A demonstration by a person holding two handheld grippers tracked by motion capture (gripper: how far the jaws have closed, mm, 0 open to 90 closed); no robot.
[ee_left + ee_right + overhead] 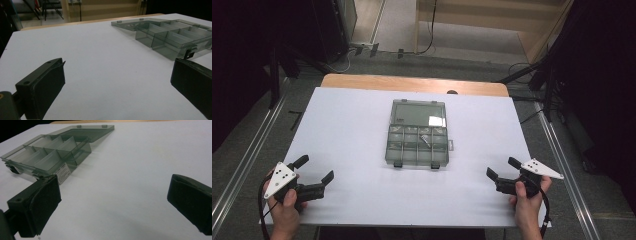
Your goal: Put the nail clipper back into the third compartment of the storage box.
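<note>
A smoky clear plastic organiser box (418, 145) lies open at the middle of the white table (352, 135), its lid (419, 113) folded flat behind it. Dividers split it into several small compartments; one holds a small metal piece (427, 138). My left gripper (316, 168) rests at the near left corner, open, with nothing between its jaws. My right gripper (501, 168) sits at the near right, open and empty too. The box (172, 37) lies ahead to the right in the left gripper view, and the box (47, 155) lies ahead to the left in the right gripper view.
A wooden strip (412, 82) edges the table's far side. Metal rails (247, 155) run along the floor on both sides, with dark stands and cables (342, 60) beyond. A white label (62, 173) is stuck on the box's side wall.
</note>
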